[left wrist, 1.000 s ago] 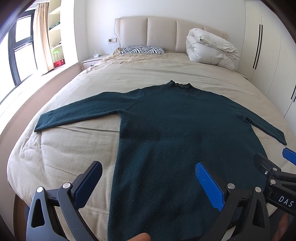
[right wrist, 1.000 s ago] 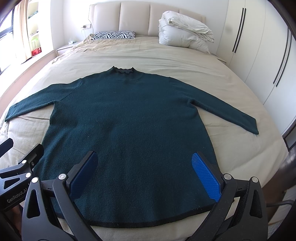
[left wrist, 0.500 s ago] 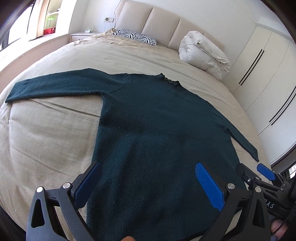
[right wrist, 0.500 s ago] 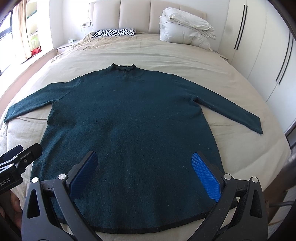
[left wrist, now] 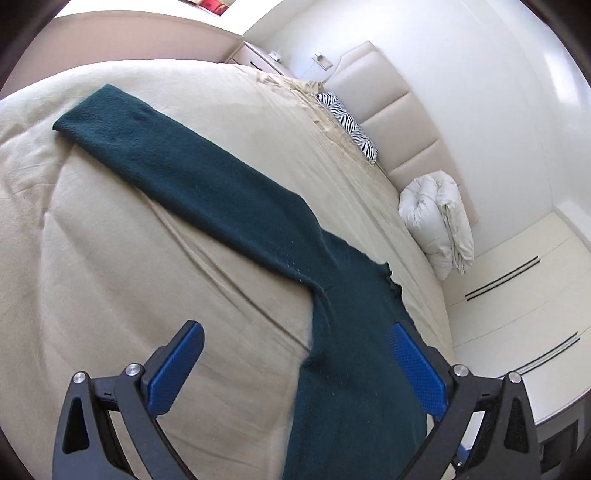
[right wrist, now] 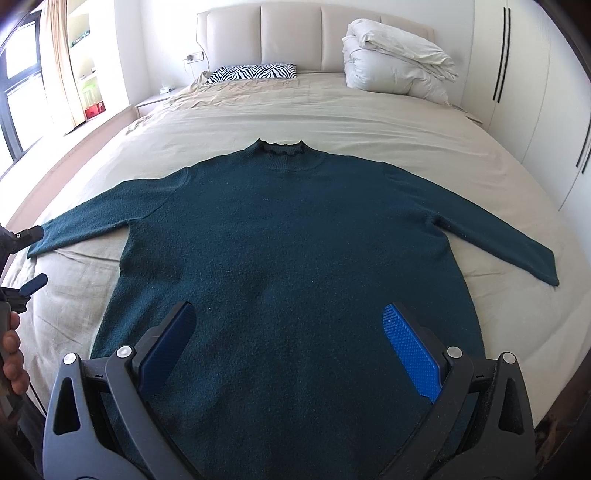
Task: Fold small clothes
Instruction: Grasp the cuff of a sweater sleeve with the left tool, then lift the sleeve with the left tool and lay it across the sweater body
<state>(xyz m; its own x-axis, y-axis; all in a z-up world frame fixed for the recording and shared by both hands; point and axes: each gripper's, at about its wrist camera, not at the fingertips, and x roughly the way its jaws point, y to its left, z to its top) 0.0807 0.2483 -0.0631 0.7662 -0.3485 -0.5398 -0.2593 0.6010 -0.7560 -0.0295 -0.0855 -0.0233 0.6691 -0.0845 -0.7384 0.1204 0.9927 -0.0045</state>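
Note:
A dark teal sweater (right wrist: 291, 254) lies flat on the beige bed (right wrist: 332, 110), collar away from me and both sleeves spread out. My right gripper (right wrist: 291, 347) hovers open above its lower body, nothing between the blue pads. My left gripper (left wrist: 295, 365) is open too, tilted over the sweater's left side (left wrist: 354, 332), with the left sleeve (left wrist: 177, 166) stretching away toward the upper left. In the right wrist view the left gripper (right wrist: 26, 258) shows at the far left edge near the left cuff, with a person's hand (right wrist: 11, 354) below it.
A zebra-print pillow (right wrist: 255, 72) and a folded white duvet (right wrist: 395, 70) sit by the padded headboard (right wrist: 291, 33). White wardrobe doors (right wrist: 535, 92) stand to the right, a window with a curtain (right wrist: 59, 66) to the left. The bed's near edge runs just below the sweater hem.
The left gripper has swung left and rolled, now looking along the left sleeve instead of over the whole sweater. The right gripper has moved slightly forward. Both stay open.

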